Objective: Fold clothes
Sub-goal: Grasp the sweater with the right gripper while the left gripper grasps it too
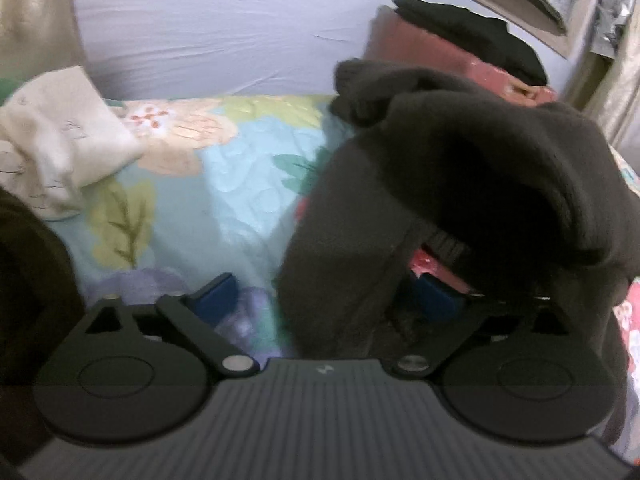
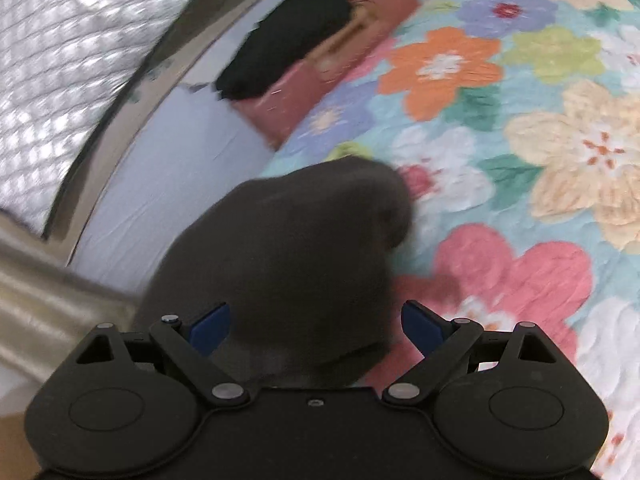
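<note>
A dark grey fleece garment [image 1: 460,184] hangs bunched over the right side of my left gripper [image 1: 326,300], draped across its right finger [image 1: 434,300]. The left gripper's jaws stand wide apart. In the right wrist view the same kind of dark grey cloth [image 2: 288,252] lies in a lump between the wide-open fingers of my right gripper [image 2: 316,324]. Whether either gripper pinches the cloth is hidden. A folded black garment [image 2: 288,36] rests on a pink box [image 2: 320,76] at the back; the box top also shows in the left wrist view [image 1: 472,36].
A floral quilt [image 2: 500,140] covers the bed. A white crumpled garment [image 1: 60,140] lies at the left. A pale lilac sheet [image 1: 220,32] and a window frame [image 2: 120,92] stand behind. Dark cloth fills the left edge [image 1: 28,280].
</note>
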Tool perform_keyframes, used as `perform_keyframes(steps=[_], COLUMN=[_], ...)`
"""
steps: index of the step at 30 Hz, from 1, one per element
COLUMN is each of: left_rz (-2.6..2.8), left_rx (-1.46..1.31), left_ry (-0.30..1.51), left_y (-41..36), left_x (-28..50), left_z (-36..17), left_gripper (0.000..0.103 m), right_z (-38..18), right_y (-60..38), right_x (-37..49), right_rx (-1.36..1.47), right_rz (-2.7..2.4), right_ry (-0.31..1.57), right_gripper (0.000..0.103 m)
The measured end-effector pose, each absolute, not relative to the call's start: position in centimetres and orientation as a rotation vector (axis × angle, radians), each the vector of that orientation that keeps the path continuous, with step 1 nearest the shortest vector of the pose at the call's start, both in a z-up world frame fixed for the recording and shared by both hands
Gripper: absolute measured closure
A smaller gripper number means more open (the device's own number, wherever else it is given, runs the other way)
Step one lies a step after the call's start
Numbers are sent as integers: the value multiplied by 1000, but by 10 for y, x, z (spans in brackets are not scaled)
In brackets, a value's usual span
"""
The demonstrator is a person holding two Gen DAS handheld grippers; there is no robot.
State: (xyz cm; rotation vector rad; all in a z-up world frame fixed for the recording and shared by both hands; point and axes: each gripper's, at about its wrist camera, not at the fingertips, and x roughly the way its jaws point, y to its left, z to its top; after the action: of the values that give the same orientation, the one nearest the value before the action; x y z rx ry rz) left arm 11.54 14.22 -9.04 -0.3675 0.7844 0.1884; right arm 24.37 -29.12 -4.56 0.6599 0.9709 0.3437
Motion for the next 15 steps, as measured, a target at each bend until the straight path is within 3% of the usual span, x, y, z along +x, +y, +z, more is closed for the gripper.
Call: perform_keyframes(steps=[6, 10, 12, 13, 15], left_rz=[158, 126, 71, 19, -87], left_rx=[-500, -525, -584, -657, -822], left_ry=[756, 721, 707, 710, 725], left_y=[155, 154, 155, 158, 162], left_x=[113, 110, 109, 110, 112], left_z=[-101, -99, -100, -103, -115], left_gripper=[4, 12, 20, 32, 32], right_z=[-91, -116, -117, -118, -118], right_y=[-279, -232, -222, -217, -213], right_x=[284, 284, 270, 263, 247], right_rx=[799, 805, 842, 863, 895], right_rz=[363, 415, 466, 492, 535], right_ry=[1007, 1042, 1052, 1057, 1077], right_gripper=[10, 38, 47, 50, 54])
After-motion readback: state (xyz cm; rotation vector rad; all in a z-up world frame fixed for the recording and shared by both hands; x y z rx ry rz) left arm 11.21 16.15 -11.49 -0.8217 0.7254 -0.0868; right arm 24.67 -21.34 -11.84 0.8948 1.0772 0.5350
